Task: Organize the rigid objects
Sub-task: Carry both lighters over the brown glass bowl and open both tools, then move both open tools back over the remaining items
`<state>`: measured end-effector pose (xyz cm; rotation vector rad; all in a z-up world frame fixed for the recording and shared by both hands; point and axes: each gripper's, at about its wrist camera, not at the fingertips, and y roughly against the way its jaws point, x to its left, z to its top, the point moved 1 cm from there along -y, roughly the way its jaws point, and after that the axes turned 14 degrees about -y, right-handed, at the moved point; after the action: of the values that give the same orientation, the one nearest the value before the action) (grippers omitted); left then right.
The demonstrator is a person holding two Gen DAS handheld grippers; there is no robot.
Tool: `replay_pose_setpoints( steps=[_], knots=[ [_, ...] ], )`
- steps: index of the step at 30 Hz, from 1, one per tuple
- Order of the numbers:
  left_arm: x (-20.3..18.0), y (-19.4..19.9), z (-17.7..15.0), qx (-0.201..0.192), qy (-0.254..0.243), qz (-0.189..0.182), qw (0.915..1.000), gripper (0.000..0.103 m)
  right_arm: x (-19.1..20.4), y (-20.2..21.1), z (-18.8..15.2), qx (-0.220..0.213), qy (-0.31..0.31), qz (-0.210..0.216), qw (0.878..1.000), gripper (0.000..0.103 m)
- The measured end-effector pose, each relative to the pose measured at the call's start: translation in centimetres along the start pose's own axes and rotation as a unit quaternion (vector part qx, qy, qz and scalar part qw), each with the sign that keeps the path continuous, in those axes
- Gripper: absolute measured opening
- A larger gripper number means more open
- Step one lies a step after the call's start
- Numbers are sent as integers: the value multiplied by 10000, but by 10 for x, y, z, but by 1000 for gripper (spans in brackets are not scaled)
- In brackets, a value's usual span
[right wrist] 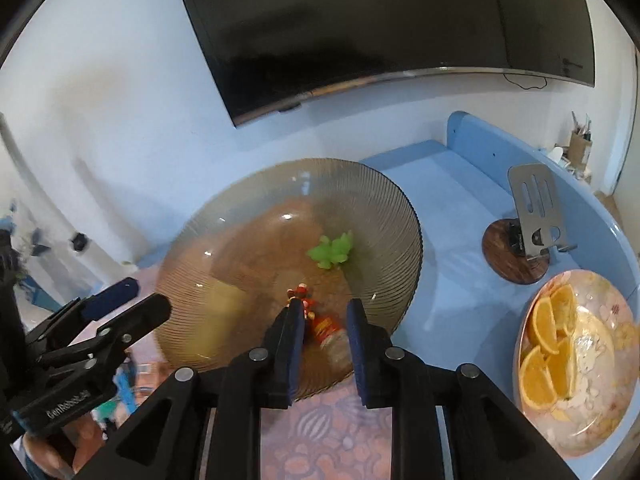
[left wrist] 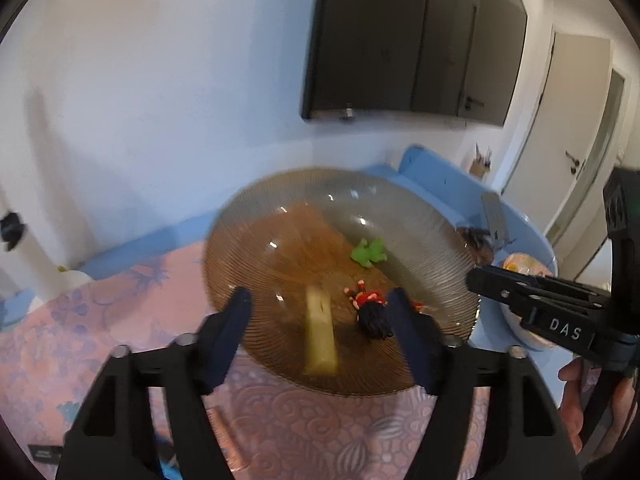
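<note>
I hold the left gripper spread wide over the ribbed glass bowl at frame centre, clear of its contents, while the right gripper brackets the small bottle, jaws unclamped, for pickup.

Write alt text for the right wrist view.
An open right hand-held gripper reaches over a ribbed glass plate holding a green toy and a small red figure. A plate of orange slices sits at right.
</note>
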<state>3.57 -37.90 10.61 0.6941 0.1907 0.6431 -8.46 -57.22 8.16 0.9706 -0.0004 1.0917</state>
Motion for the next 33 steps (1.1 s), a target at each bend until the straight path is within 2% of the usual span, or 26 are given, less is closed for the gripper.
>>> replay_pose_setpoints(
  steps=[2, 5, 9, 11, 12, 13, 14, 16, 18, 20, 22, 23, 25, 27, 28, 30, 33],
  knots=[
    [11, 26, -6, -155, 177, -37, 9997, 70, 2, 17, -6, -225, 24, -77, 9997, 21],
    [27, 67, -20, -371, 365, 71, 9986, 74, 15, 34, -20, -147, 168, 242, 9995, 22],
    [49, 127, -60, -578, 596, 549, 9950, 76, 54, 53, -53, -24, 652, 695, 9954, 24],
    [62, 153, -88, -592, 797, 838, 9915, 76, 80, 58, -80, 138, 998, 971, 9902, 31],
    [69, 163, -104, -554, 918, 1019, 9890, 79, 87, 60, -92, 189, 1124, 1043, 9880, 36],
    [78, 172, -123, -474, 1045, 1248, 9855, 85, 97, 58, -106, 242, 1272, 1109, 9854, 52],
    [86, 178, -139, -373, 1173, 1464, 9815, 86, 106, 55, -121, 268, 1414, 1153, 9829, 63],
    [103, 178, -181, 38, 1365, 1993, 9704, 86, 119, 44, -146, 346, 1577, 1153, 9801, 64],
    [117, 169, -212, 509, 1395, 2287, 9621, 85, 128, 24, -168, 550, 1685, 1140, 9775, 64],
    [132, 156, -244, 861, 1651, 2211, 9573, 85, 135, 0, -187, 805, 1771, 1003, 9758, 64],
    [141, 151, -263, 873, 1916, 2147, 9537, 85, 136, -24, -202, 1054, 1839, 736, 9745, 65],
    [146, 150, -269, 932, 2068, 2175, 9493, 85, 135, -30, -206, 1080, 1869, 631, 9744, 67],
    [150, 156, -271, 791, 2165, 2127, 9495, 86, 132, -41, -213, 1067, 1939, 361, 9745, 73],
    [152, 156, -271, 729, 2191, 2087, 9503, 86, 132, -40, -211, 1039, 1925, 475, 9746, 86],
    [153, 153, -272, 827, 2199, 2043, 9503, 86, 131, -36, -210, 964, 1878, 605, 9756, 101],
    [151, 148, -273, 904, 2169, 2024, 9507, 86, 127, -32, -208, 814, 1784, 633, 9785, 103],
    [147, 146, -270, 899, 2101, 2079, 9511, 86, 123, -40, -205, 984, 1653, 533, 9799, 103]
  ],
)
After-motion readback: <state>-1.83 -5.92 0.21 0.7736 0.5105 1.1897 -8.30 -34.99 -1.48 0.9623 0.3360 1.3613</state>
